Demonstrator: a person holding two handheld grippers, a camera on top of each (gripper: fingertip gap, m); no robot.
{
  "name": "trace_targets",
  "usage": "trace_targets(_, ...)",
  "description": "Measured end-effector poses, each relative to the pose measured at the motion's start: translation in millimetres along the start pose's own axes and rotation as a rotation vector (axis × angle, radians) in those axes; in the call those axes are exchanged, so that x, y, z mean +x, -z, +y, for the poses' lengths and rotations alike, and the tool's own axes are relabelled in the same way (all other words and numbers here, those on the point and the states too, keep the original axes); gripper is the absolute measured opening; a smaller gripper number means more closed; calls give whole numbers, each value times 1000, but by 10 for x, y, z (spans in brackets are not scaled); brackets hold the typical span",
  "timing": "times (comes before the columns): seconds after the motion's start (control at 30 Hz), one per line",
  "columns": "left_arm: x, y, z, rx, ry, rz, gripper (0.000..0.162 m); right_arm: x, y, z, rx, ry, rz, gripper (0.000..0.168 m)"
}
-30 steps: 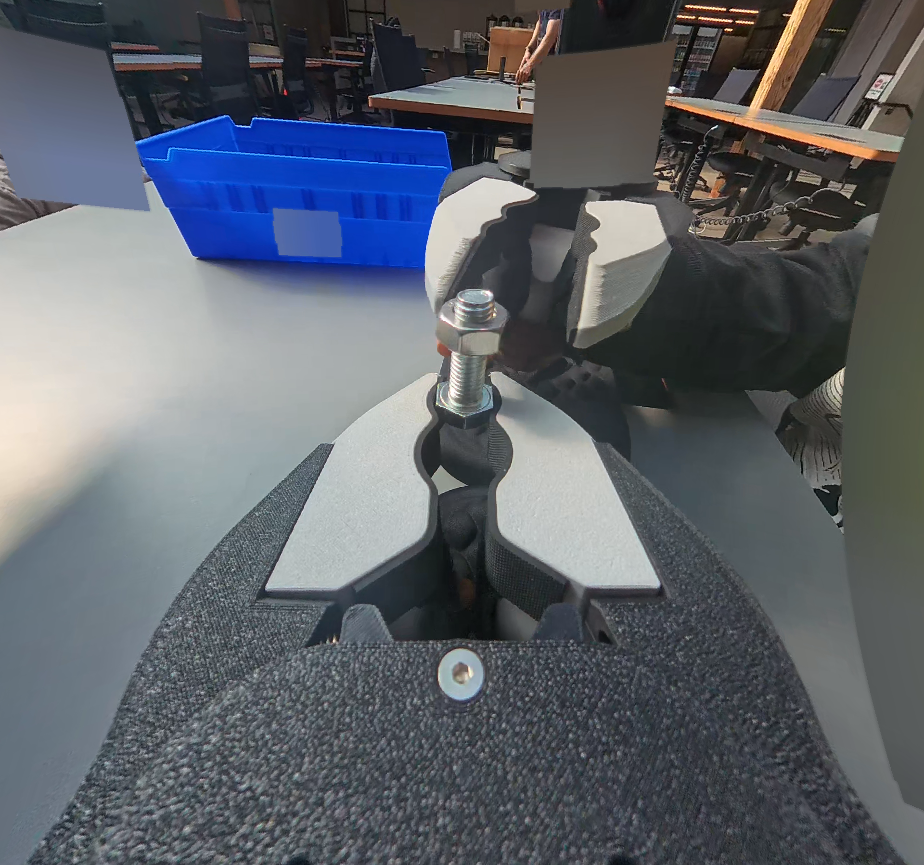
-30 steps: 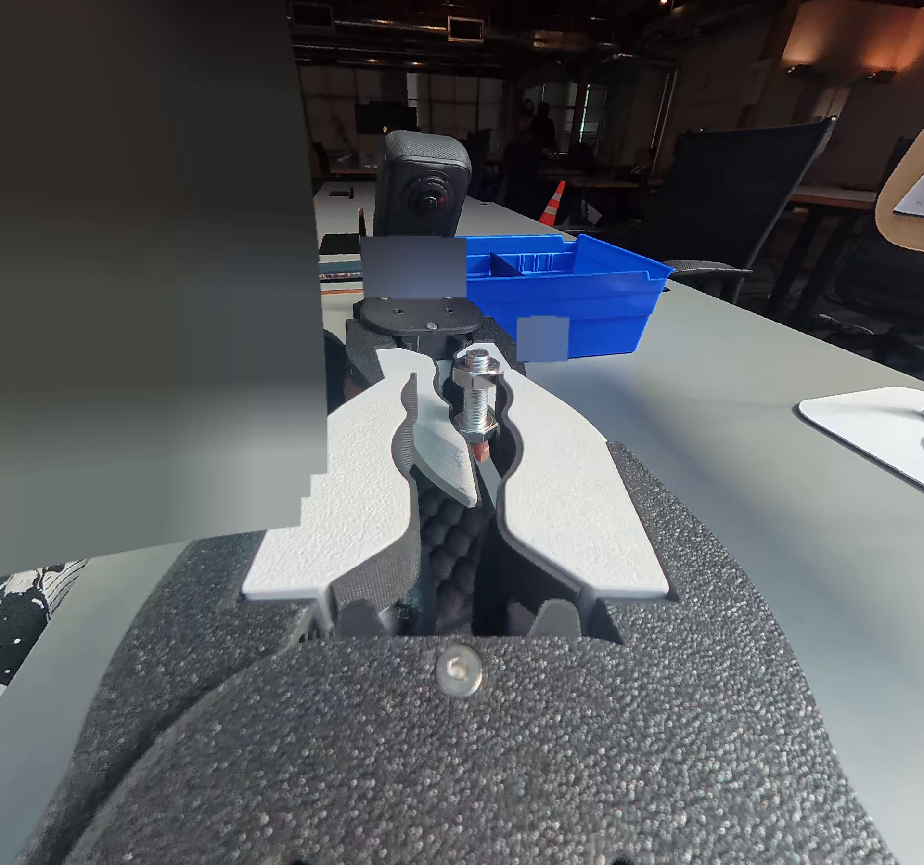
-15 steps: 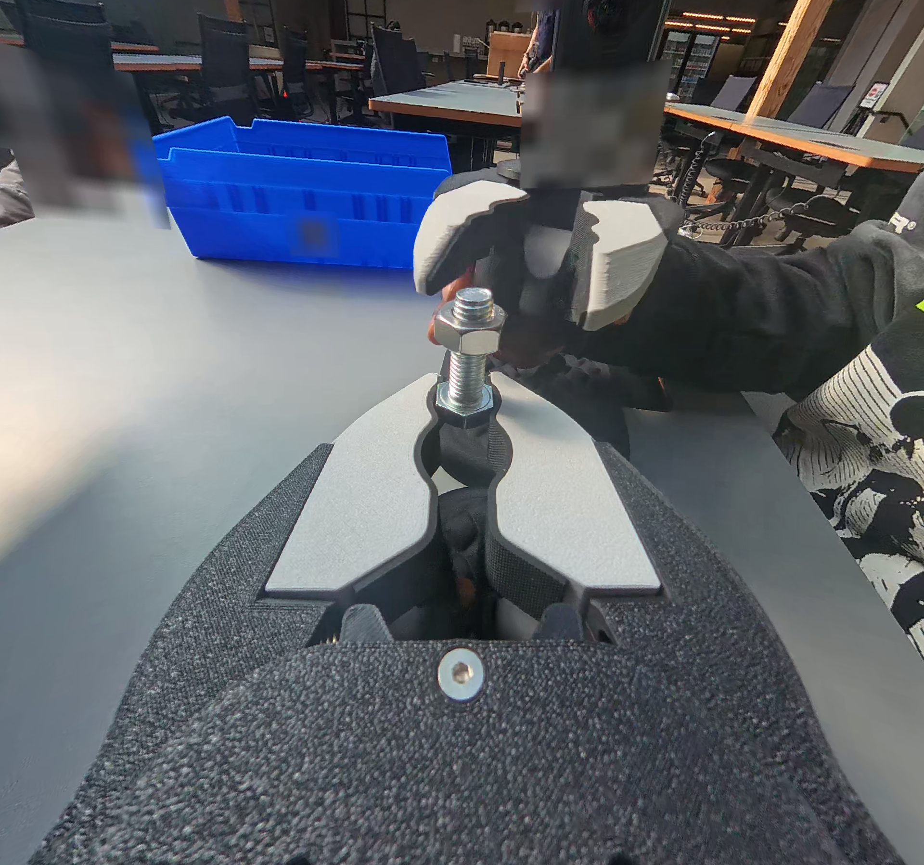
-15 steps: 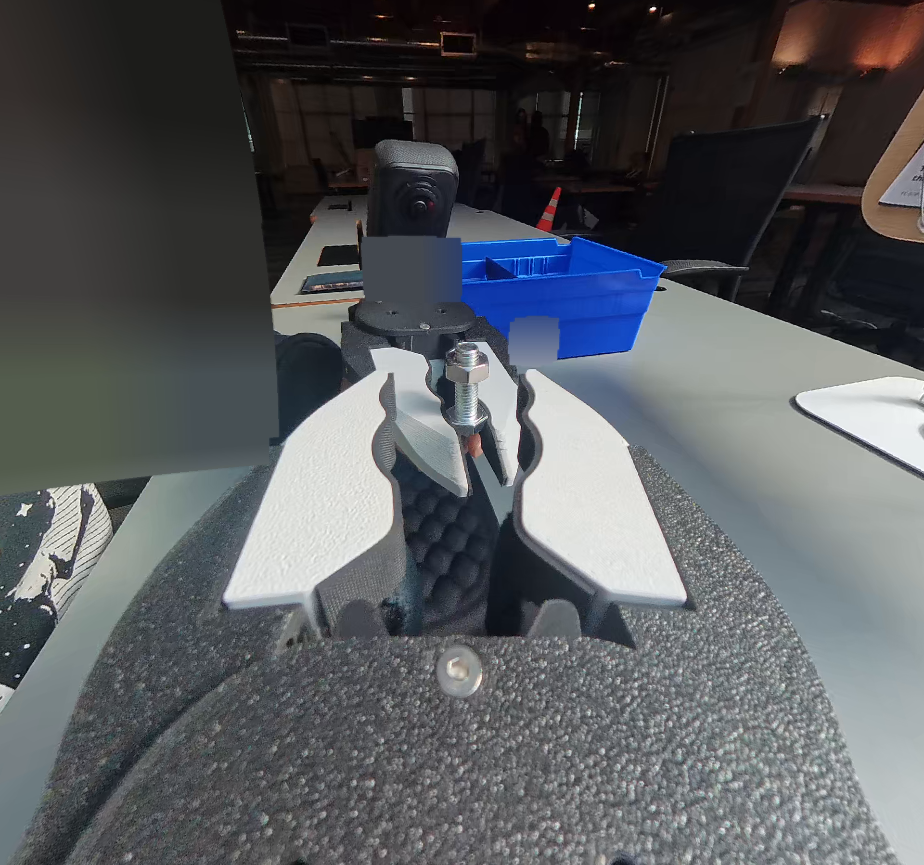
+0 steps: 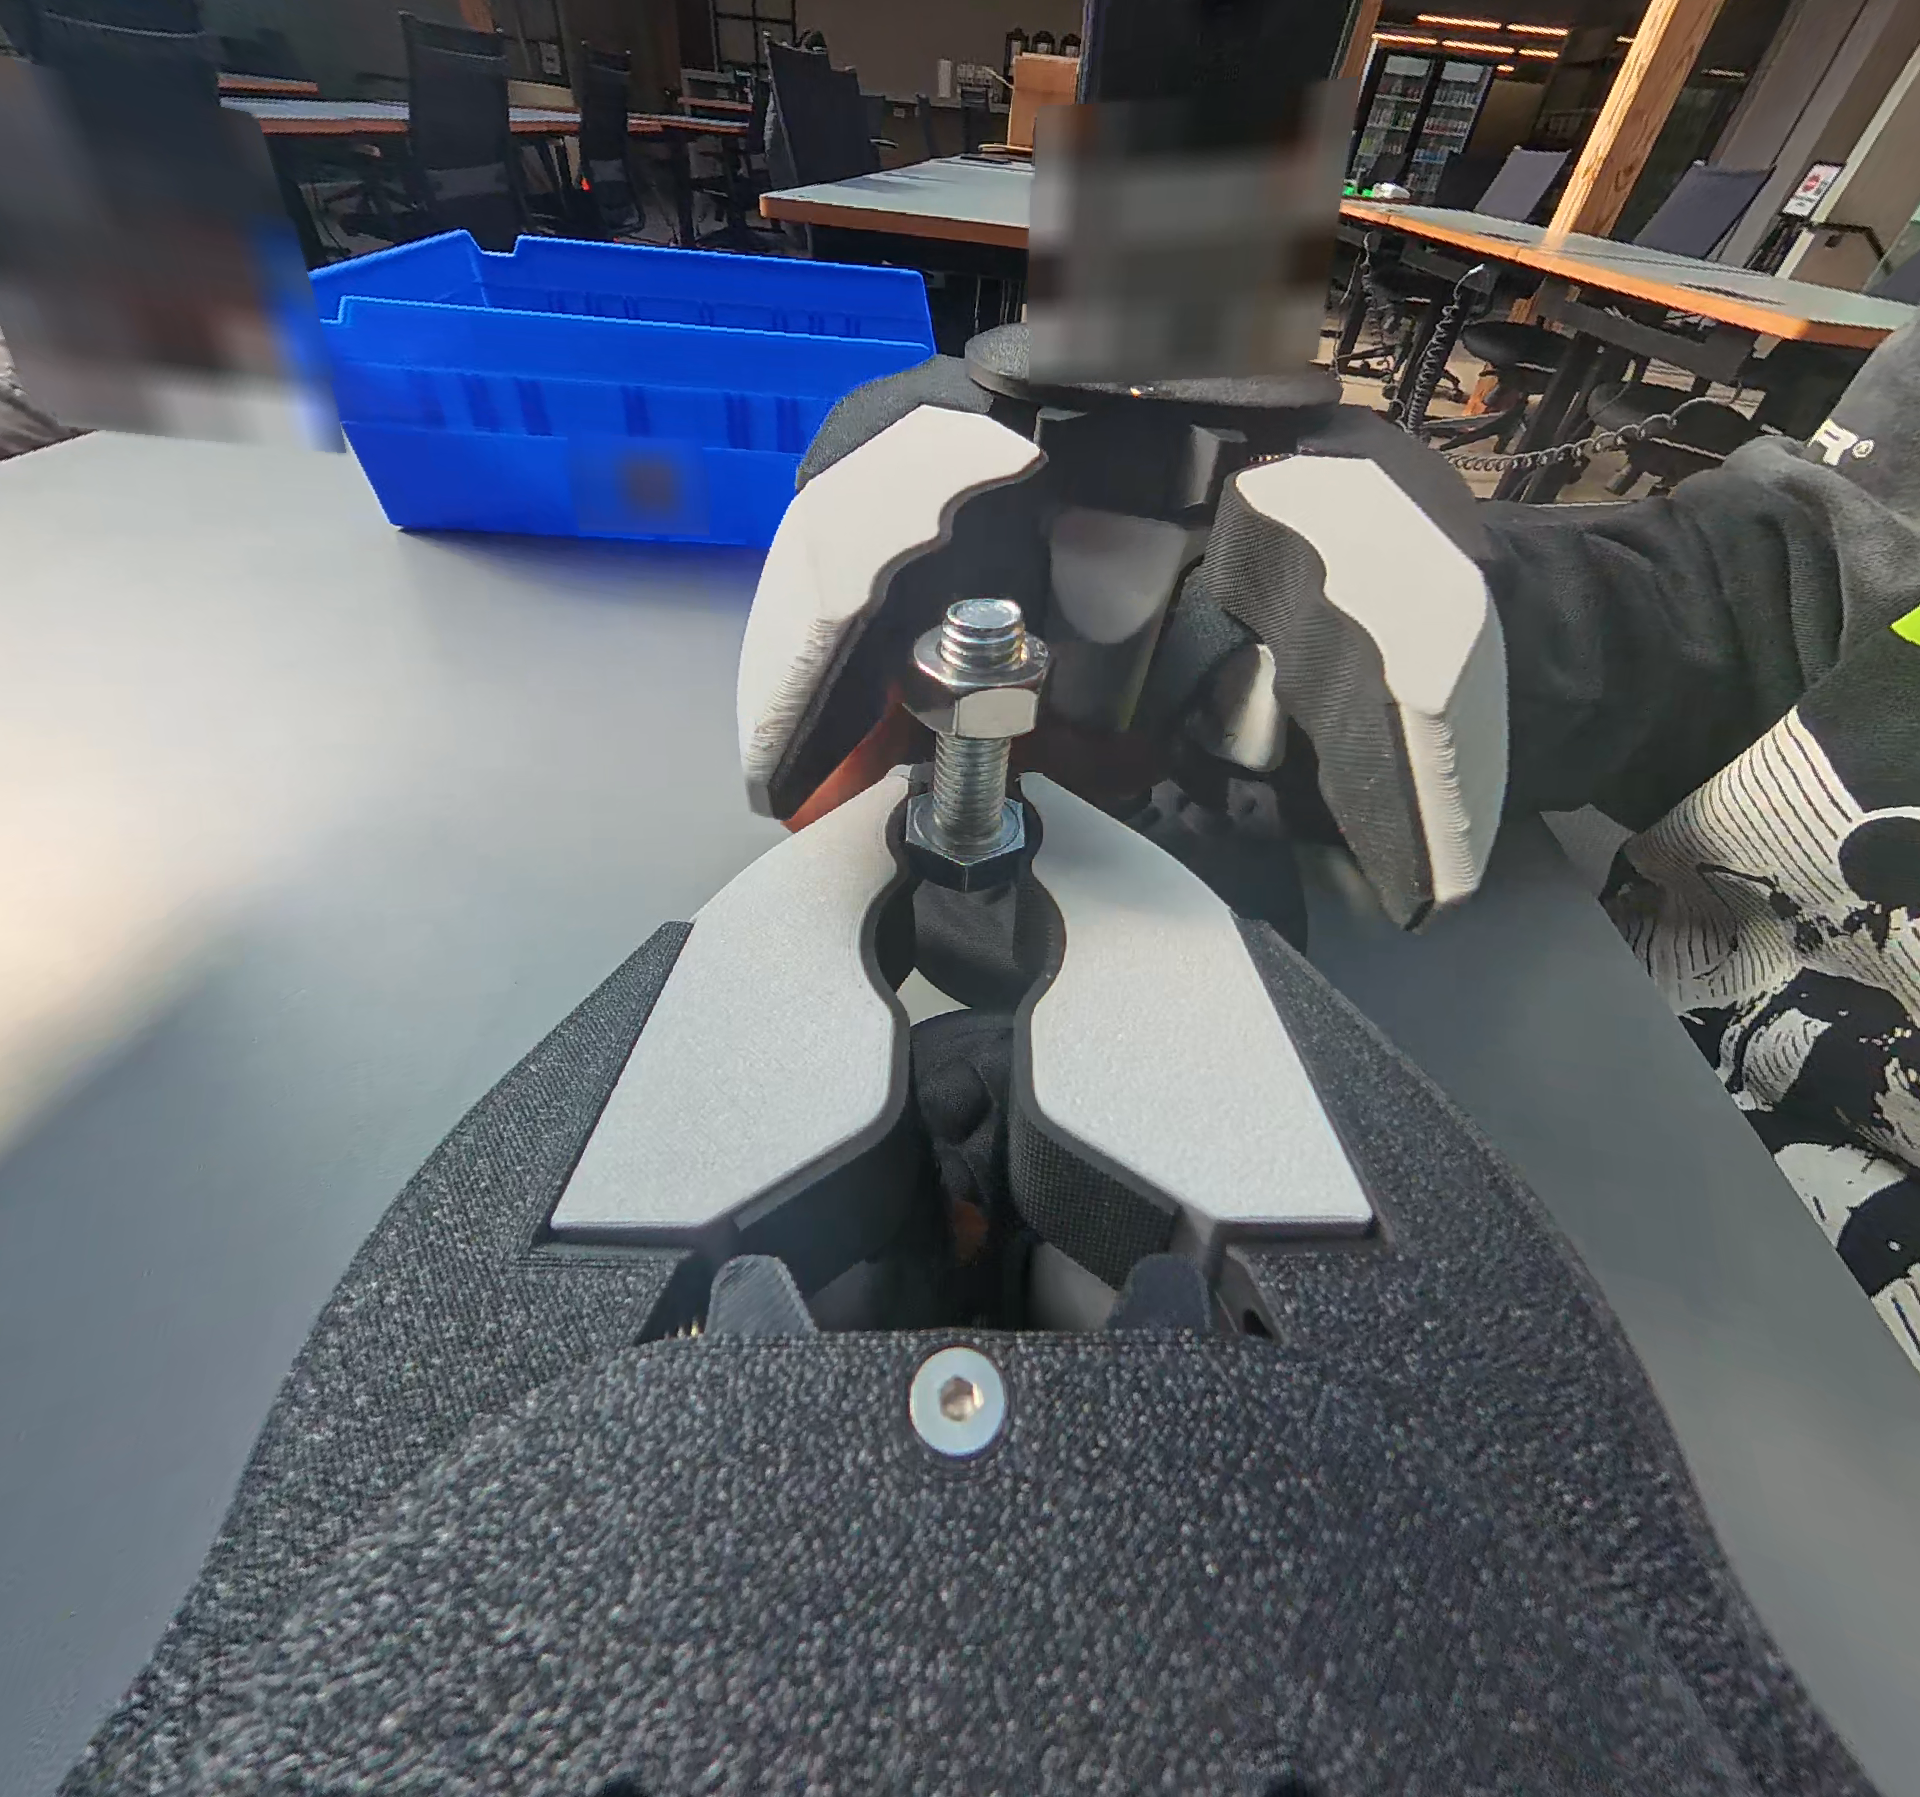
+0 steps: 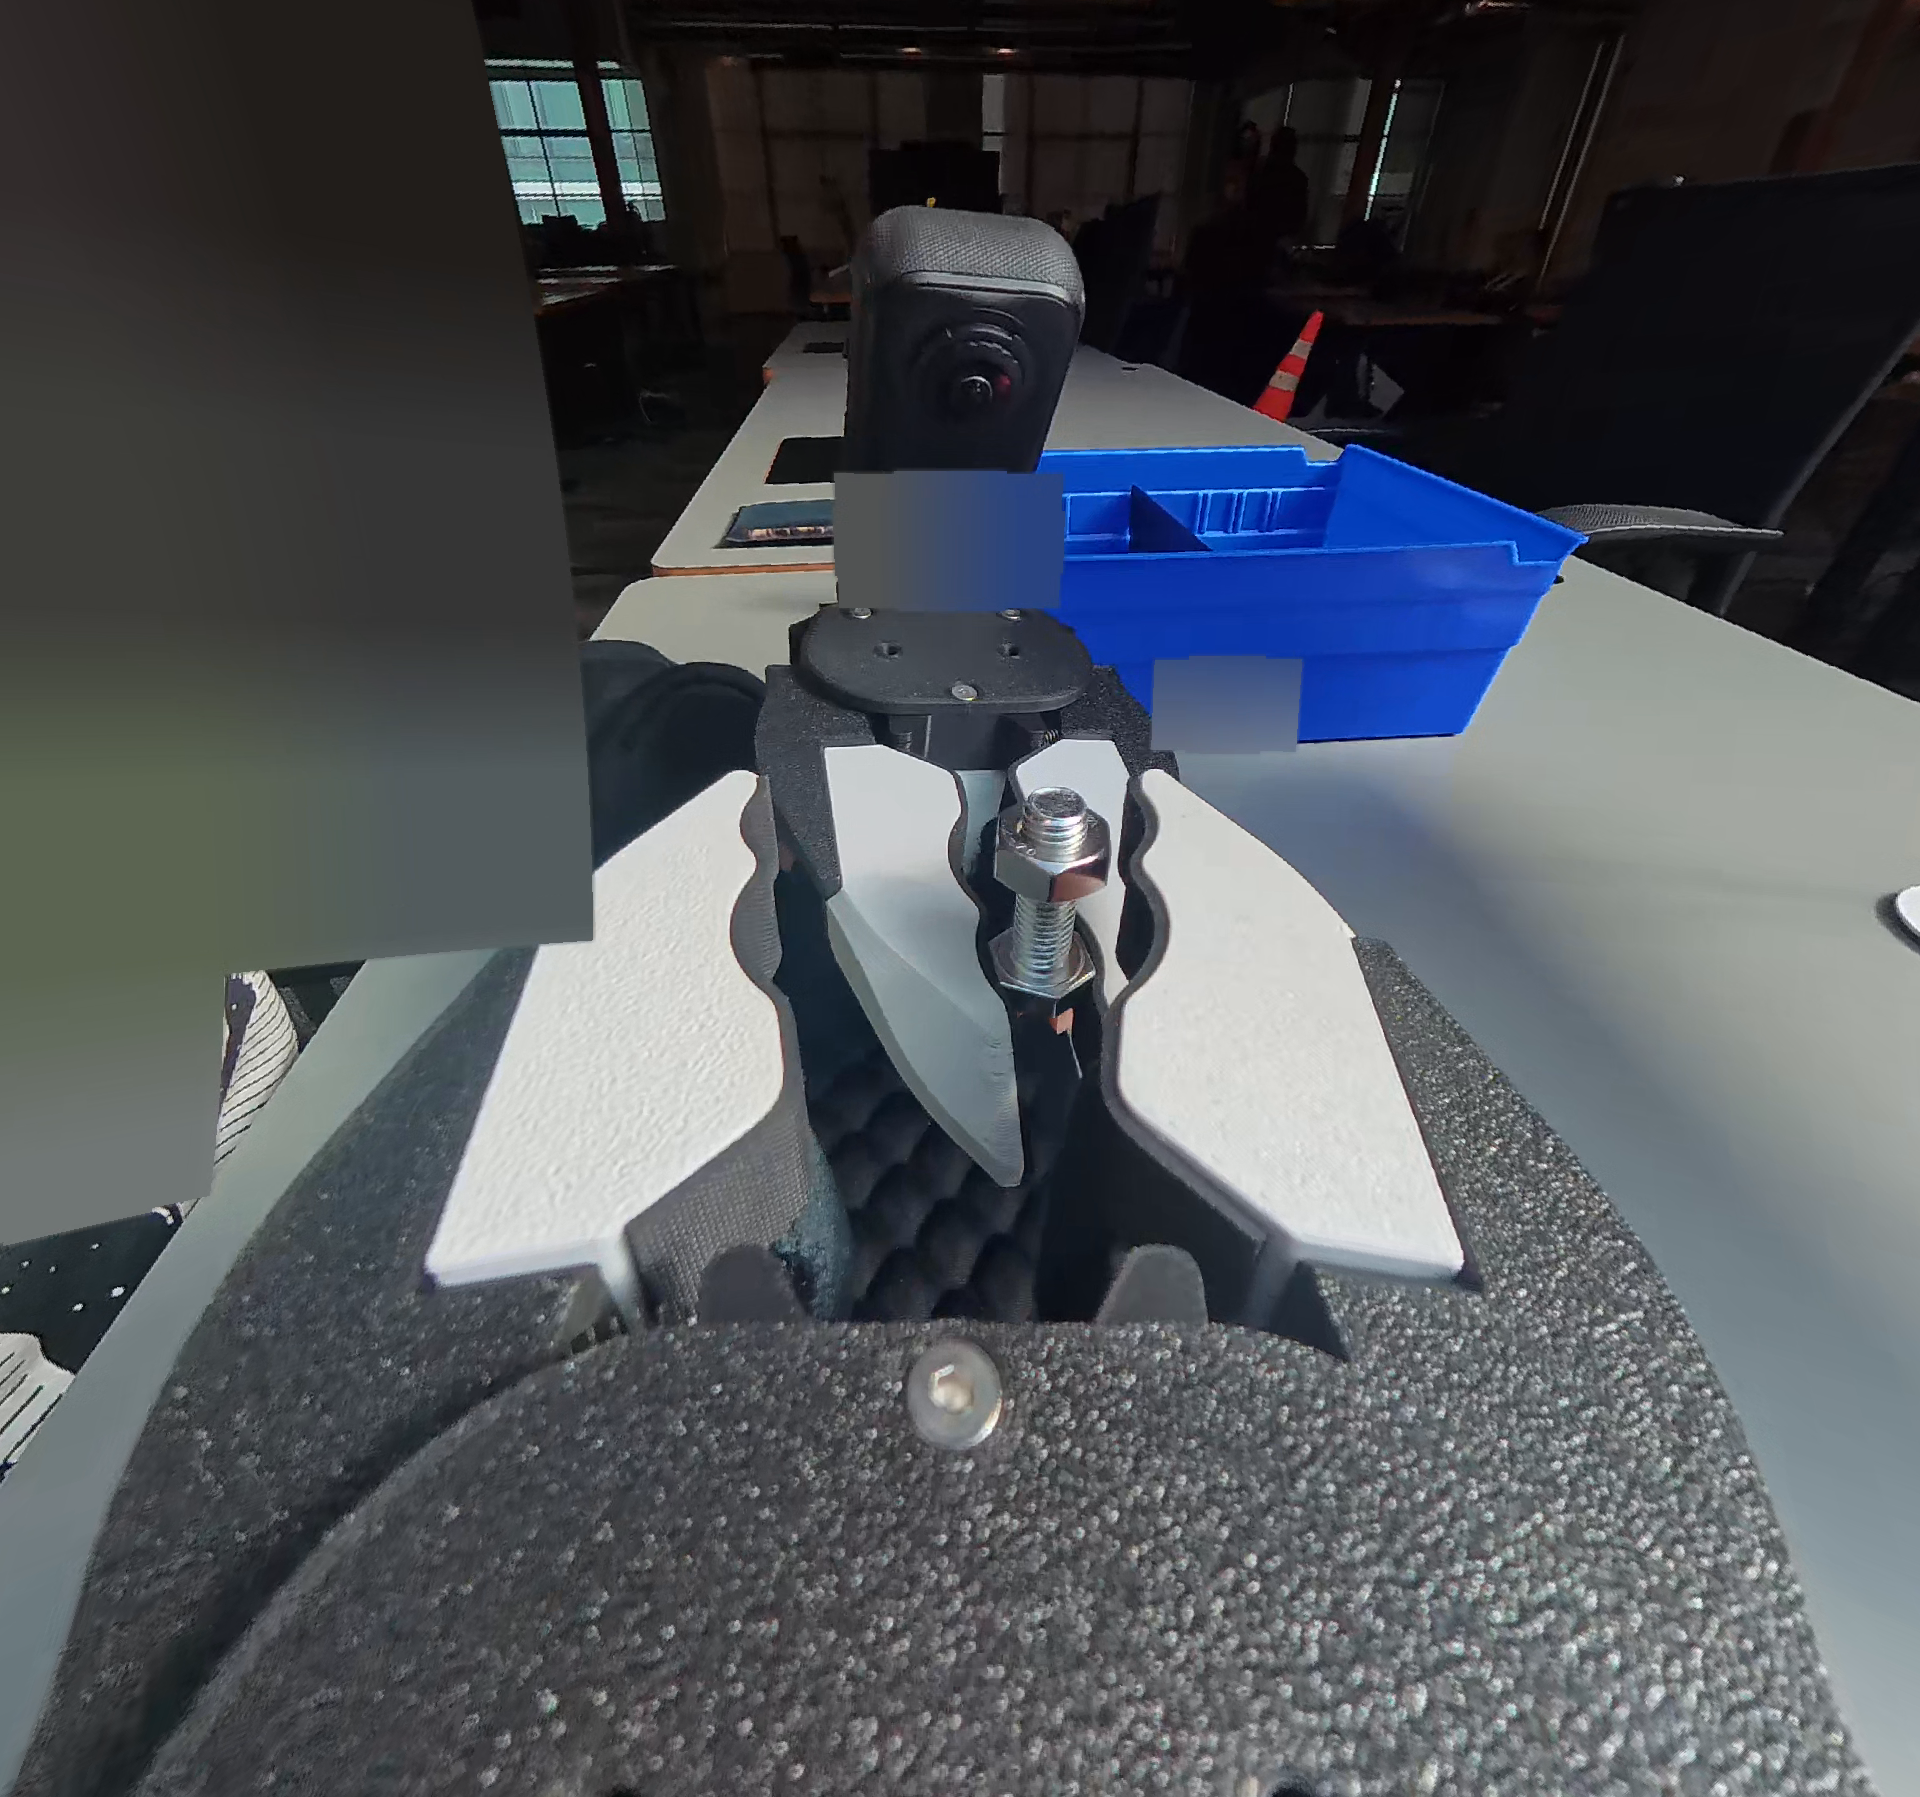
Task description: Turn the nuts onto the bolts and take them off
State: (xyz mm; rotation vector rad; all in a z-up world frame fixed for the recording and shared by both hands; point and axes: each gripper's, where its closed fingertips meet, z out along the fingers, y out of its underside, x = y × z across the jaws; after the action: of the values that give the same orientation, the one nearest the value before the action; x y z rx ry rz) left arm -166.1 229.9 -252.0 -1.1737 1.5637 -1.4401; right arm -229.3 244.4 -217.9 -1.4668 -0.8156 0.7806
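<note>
Left wrist view: left tongs (image 5: 964, 838) clamped on bolt (image 5: 971, 791) head, shaft upright. Nut (image 5: 979, 693) near shaft top. Right tongs (image 5: 1112, 791) spread wide, empty, straddling nut from far side, nearer to it. Blue bin (image 5: 623, 397) behind bolt on table (image 5: 312, 760).

The bolt (image 5: 972, 791) is bright, zinc-coloured steel and stands upright, threaded end uppermost. Its hexagonal head (image 5: 966, 841) is at the bottom. One hex nut (image 5: 981, 687) of the same finish sits near the top of the bolt, with a few threads protruding above it.
</note>
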Motion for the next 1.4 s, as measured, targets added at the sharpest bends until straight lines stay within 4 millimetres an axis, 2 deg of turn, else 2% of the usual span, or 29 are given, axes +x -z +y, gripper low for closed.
trace_targets(0.33,-13,4,-2,3,7,-5,14,33,148,3,0,11,60,49)
trace_targets(0.53,-12,2,0,1,4,-8,14,69,269,3,10,21,112,30)
trace_targets(0.63,-22,8,-5,6,11,-11,14,-3,324,-10,23,18,80,7)
trace_targets(0.77,-20,3,4,1,7,-12,14,-48,376,1,13,31,71,3)
trace_targets(0.9,-20,2,7,-1,5,-13,14,8,400,12,6,43,104,8)
trace_targets(1.1,-12,-1,12,-4,0,-10,14,135,349,-32,33,26,137,47)
trace_targets(1.4,19,-13,33,-17,-5,12,14,5,59,-20,-8,64,-25,61)
